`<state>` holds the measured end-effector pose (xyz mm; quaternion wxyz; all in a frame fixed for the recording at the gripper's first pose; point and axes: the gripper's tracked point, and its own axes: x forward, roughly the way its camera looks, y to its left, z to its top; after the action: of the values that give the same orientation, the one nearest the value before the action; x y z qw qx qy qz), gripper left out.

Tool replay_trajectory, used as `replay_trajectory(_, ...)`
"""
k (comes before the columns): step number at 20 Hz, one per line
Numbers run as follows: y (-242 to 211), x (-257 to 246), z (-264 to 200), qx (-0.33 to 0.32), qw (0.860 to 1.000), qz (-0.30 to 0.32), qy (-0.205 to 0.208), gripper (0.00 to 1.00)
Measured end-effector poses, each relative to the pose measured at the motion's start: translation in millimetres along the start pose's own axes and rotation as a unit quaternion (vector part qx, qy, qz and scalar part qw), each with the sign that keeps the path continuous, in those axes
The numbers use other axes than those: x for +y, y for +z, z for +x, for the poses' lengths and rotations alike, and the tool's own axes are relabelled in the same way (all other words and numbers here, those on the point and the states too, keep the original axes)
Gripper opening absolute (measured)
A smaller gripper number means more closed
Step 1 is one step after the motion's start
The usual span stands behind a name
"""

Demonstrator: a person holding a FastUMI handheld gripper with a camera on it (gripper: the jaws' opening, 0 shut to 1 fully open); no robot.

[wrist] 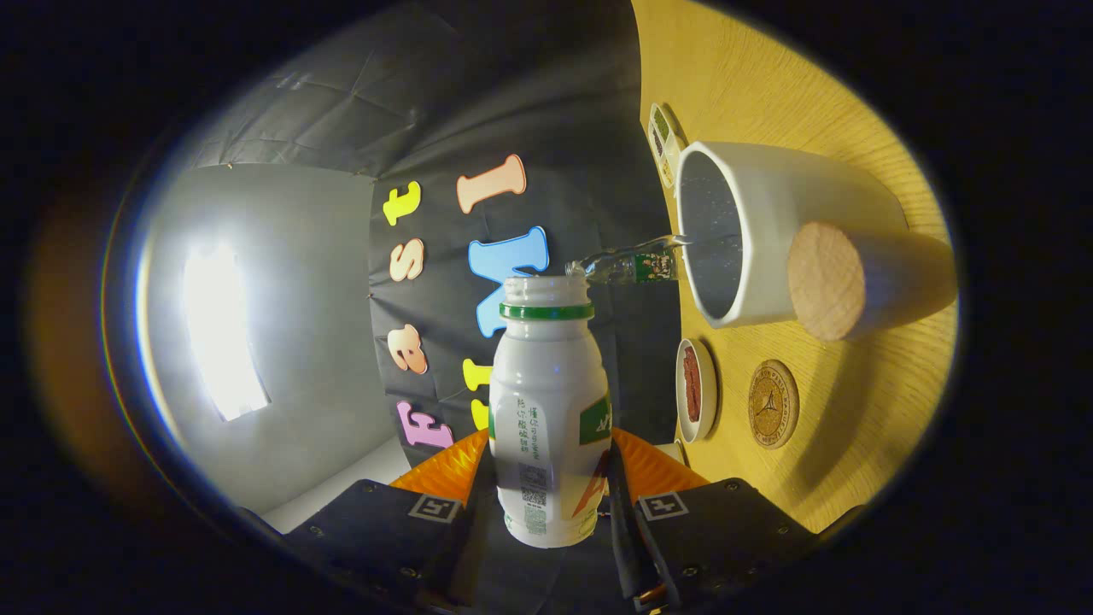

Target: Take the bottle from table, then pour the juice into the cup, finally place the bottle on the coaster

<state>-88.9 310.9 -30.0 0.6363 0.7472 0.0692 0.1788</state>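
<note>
The gripper (546, 487) has its fingers clamped on the lower body of a white plastic bottle (551, 401), one finger on each side. The bottle has a green ring at the neck and its cap is off. The whole view is rolled sideways, so the wooden desk (768, 77) stands like a wall beside the bottle, and the bottle is tipped with its open mouth near the rim of a white cup (768, 231). A thin clear stream of liquid (632, 263) runs from the mouth over the cup's rim into its pale interior. The cup has a round cork-like base (826, 280). On the desk near the cup lie a round cork coaster (774, 403) with a dark emblem and a small white dish (696, 389) holding something reddish, perhaps a sauce or powder. Beyond the cup sits a small packet (664, 141), too blurred to identify
</note>
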Motion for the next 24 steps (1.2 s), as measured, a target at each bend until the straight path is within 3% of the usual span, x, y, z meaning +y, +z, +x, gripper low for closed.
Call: replay_trajectory(24,-6.8,-0.6,5.6,-0.006,1.0,0.023,0.014,0.61)
